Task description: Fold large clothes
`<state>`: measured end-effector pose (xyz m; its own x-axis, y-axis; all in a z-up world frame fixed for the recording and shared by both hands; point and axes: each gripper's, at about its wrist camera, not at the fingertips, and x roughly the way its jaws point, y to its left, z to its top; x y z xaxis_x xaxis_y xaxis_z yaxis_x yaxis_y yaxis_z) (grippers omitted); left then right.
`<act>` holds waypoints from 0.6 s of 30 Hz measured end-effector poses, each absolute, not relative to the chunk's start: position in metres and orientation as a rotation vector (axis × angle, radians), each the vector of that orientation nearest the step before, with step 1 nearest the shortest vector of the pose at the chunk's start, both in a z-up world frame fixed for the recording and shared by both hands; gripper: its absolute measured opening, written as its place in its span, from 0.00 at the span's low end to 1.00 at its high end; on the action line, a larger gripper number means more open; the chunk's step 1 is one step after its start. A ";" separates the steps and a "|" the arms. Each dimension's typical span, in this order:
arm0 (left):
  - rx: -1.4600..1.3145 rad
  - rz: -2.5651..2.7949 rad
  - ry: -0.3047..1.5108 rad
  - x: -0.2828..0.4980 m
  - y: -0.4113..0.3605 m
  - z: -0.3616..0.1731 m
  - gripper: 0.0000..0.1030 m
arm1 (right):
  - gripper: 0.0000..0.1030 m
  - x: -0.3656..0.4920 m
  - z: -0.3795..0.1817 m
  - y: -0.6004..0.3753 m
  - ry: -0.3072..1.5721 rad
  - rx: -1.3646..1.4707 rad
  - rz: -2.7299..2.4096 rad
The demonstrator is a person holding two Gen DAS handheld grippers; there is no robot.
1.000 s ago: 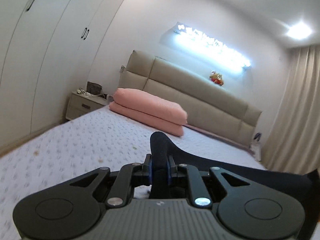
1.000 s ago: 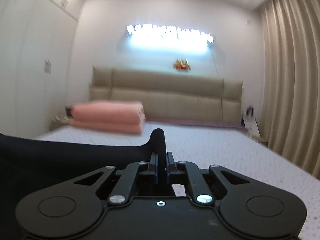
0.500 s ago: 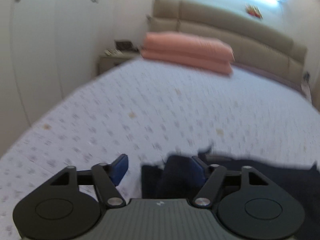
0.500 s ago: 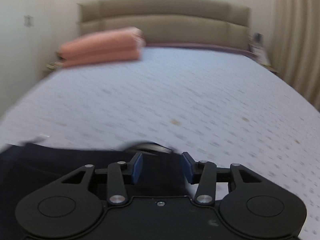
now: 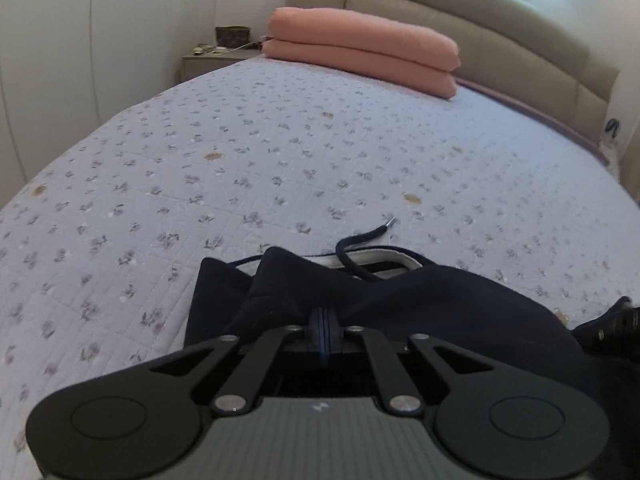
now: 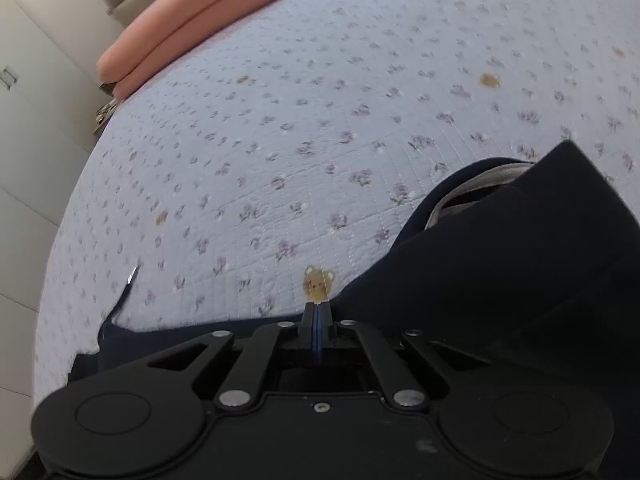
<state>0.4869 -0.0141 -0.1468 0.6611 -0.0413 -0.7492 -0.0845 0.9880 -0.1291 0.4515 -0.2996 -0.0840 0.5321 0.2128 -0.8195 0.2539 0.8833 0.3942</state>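
A dark navy hooded garment [image 5: 440,304] lies on the flowered bedspread [image 5: 280,152], its pale-lined hood opening and a drawstring [image 5: 360,240] facing away from me. My left gripper [image 5: 323,316] hovers just over its near folds with its fingers pressed together and no cloth between them. In the right wrist view the same garment [image 6: 520,260] fills the lower right, its hood opening [image 6: 472,196] showing. My right gripper [image 6: 317,312] is shut and empty at the garment's edge, above a bear print on the bedspread [image 6: 280,140].
Two stacked pink pillows [image 5: 360,52] lie at the padded headboard [image 5: 480,28]. A nightstand [image 5: 212,60] stands left of the bed beside white wardrobe doors [image 6: 32,128]. The drawstring tip [image 6: 132,276] shows in the right wrist view.
A second ago both grippers held the garment up. They lowered it onto the bed, opened and let go, and now both are shut with nothing in them, tilted down over the cloth.
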 end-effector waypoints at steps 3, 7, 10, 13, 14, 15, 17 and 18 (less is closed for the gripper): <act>-0.127 0.006 0.855 0.483 -0.014 -0.134 0.04 | 0.00 0.437 -0.065 -0.280 0.990 0.349 -0.002; -0.124 0.035 0.819 0.448 0.004 -0.102 0.09 | 0.11 0.377 -0.024 -0.267 0.895 0.363 0.129; -0.167 0.101 0.828 0.411 0.033 -0.083 0.20 | 0.11 0.323 -0.011 -0.242 0.896 0.277 0.166; -0.212 0.141 0.882 0.375 0.063 -0.079 0.20 | 0.11 0.283 -0.010 -0.213 0.868 0.125 0.174; -0.227 0.146 0.906 0.364 0.073 -0.080 0.21 | 0.10 0.275 -0.013 -0.206 0.856 0.089 0.172; -0.247 0.145 0.936 0.353 0.081 -0.084 0.23 | 0.10 0.272 -0.018 -0.202 0.858 0.070 0.165; -0.303 0.122 0.988 0.333 0.096 -0.094 0.27 | 0.08 0.273 -0.042 -0.202 0.908 0.065 0.134; -0.337 0.109 1.009 0.323 0.103 -0.101 0.31 | 0.07 0.276 -0.057 -0.203 0.944 0.071 0.125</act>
